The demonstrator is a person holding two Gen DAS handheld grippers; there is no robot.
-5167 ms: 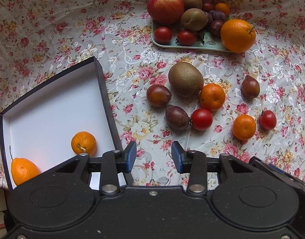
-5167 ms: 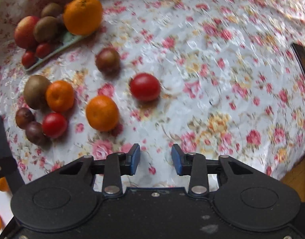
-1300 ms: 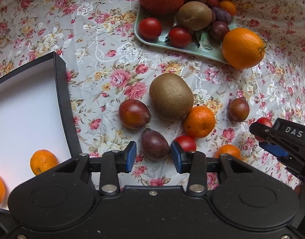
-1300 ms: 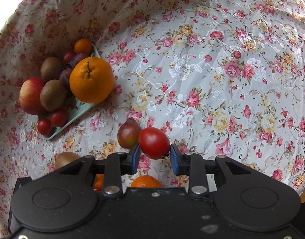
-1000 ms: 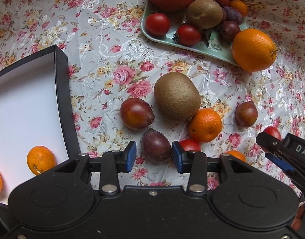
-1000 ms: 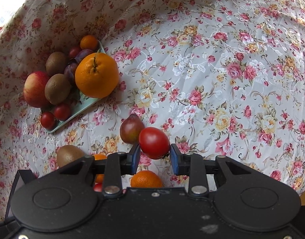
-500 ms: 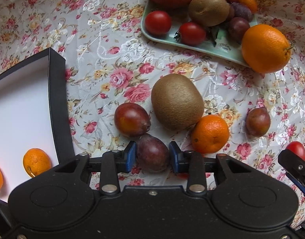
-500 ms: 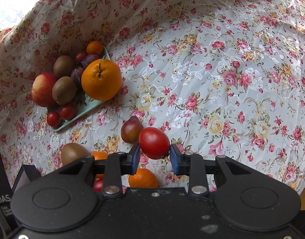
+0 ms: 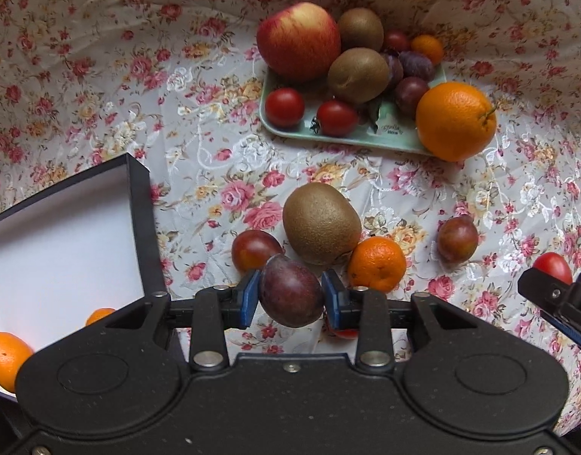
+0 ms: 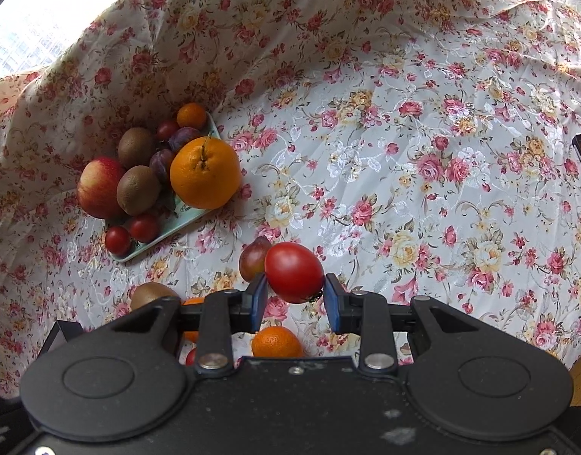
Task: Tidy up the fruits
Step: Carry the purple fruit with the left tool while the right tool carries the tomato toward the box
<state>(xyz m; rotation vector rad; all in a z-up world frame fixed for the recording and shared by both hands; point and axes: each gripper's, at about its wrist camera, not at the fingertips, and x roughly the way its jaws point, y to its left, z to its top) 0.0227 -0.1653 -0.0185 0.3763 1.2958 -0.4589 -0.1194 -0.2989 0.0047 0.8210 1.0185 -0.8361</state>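
left gripper [image 9: 290, 295] clamped on a plum [image 9: 291, 289], lifted clear of the kiwi [image 9: 321, 223] for carrying. right gripper [image 10: 295, 295] clenched on a tomato [image 10: 294, 272], raised above the table. likely bound for box [image 9: 140, 204] or tray [image 9: 351, 134].

Bright daylight from a blown-out window [image 10: 21, 34] top-left of the right wrist view, soft shadows under fruit, strong fisheye bending at edges, dark corners, both views sharp, mild sheen on the shiny floral cloth [image 10: 423, 144].
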